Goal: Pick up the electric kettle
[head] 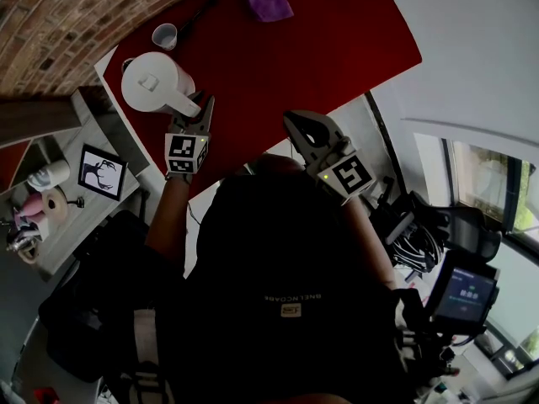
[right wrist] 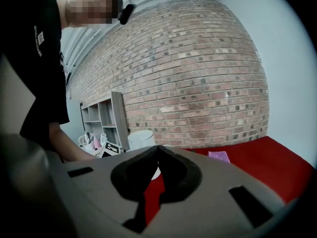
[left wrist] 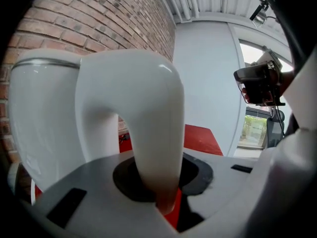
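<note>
As kettle [head: 153, 81] stands, handle [head: 187, 104] faces tool [head: 202, 108];

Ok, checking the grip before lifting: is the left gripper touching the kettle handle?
Touching. In the left gripper view the left gripper clamps the kettle handle between both pads.

One kettle [head: 156, 82], one cup [head: 165, 35], one purple cloth [head: 269, 2], one framed picture [head: 102, 172].

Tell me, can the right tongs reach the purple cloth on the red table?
Probably yes: only bare red tabletop lies between the empty, shut right tongs and the square purple cloth.
</note>
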Demonstrator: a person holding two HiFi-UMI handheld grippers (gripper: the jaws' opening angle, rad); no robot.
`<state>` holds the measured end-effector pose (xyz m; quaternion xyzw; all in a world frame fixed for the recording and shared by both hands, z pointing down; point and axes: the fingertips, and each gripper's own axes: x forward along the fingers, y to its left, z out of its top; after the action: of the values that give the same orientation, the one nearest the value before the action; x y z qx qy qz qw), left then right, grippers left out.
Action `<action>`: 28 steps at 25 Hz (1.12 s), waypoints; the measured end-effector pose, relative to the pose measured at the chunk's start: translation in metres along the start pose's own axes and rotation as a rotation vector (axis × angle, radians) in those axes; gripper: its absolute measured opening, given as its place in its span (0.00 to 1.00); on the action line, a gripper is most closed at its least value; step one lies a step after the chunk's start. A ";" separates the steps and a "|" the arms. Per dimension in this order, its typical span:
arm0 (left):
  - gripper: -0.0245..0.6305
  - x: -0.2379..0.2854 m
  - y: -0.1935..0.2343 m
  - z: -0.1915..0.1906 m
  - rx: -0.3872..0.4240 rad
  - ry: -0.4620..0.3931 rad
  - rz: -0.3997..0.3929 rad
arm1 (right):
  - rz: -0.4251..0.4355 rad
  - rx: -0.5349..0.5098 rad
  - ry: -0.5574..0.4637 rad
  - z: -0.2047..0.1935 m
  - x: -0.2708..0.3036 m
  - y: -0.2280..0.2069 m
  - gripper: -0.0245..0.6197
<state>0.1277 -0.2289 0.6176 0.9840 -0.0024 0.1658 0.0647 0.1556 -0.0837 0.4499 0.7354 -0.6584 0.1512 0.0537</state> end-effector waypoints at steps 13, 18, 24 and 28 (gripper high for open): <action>0.15 0.000 0.006 0.008 0.066 0.005 0.017 | 0.017 -0.013 -0.005 0.000 -0.001 0.003 0.04; 0.15 -0.004 0.009 0.009 0.060 0.007 0.035 | 0.010 -0.013 -0.010 0.001 -0.004 0.001 0.04; 0.16 -0.008 0.005 0.014 0.067 0.007 0.029 | 0.014 -0.017 -0.015 0.001 -0.008 0.002 0.04; 0.16 -0.011 -0.004 0.014 0.110 0.018 0.019 | 0.018 -0.017 -0.024 0.003 -0.012 0.004 0.04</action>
<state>0.1217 -0.2272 0.6000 0.9845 -0.0019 0.1749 0.0090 0.1516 -0.0736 0.4427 0.7309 -0.6666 0.1373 0.0505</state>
